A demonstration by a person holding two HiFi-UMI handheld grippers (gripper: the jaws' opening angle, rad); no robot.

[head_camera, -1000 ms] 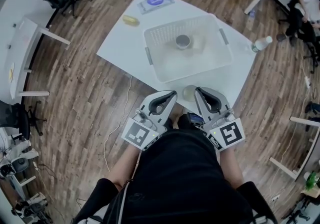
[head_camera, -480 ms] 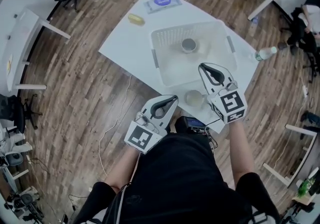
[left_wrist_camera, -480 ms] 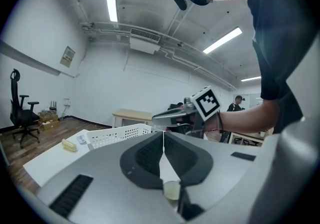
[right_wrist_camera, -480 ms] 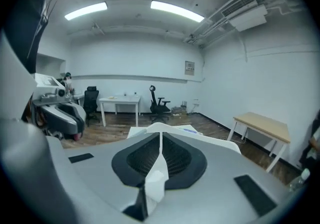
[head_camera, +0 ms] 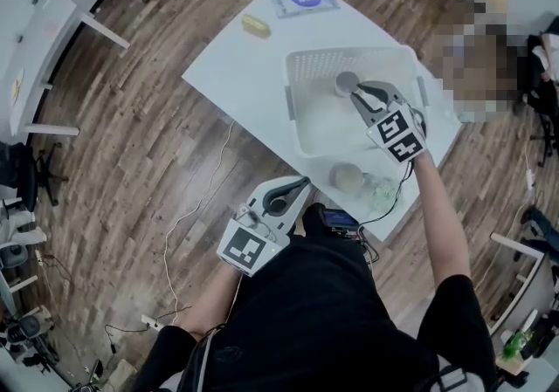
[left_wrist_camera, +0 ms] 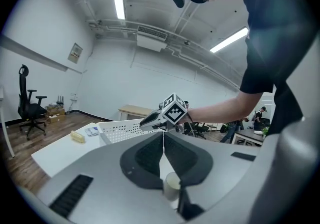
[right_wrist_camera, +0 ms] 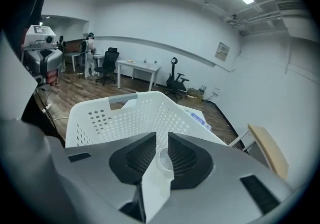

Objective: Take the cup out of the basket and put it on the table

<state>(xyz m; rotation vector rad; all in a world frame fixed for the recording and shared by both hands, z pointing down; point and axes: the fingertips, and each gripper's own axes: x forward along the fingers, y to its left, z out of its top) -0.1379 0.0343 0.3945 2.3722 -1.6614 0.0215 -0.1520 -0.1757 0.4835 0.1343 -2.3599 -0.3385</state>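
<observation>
A grey cup (head_camera: 346, 81) stands inside the white basket (head_camera: 306, 115) on the white table (head_camera: 244, 76). My right gripper (head_camera: 355, 92) reaches into the basket, its tips just beside this cup. Its jaws are opening, with a narrow gap between them. In the right gripper view the cup (right_wrist_camera: 164, 160) shows through that gap, beyond the pads and untouched. A second cup (head_camera: 347, 177) stands on the table in front of the basket. My left gripper (head_camera: 303, 182) hangs shut and empty near my body, with that second cup (left_wrist_camera: 172, 186) showing below its jaws.
A yellow object (head_camera: 255, 25) and a blue-labelled packet (head_camera: 305, 1) lie at the table's far end. Something clear and greenish (head_camera: 381, 192) lies beside the second cup. Office chairs, desks and cables stand on the wooden floor around the table.
My right gripper has moved from beside my body forward over the basket to the cup, and its jaws have parted slightly. The left gripper has stayed near my body, shut.
</observation>
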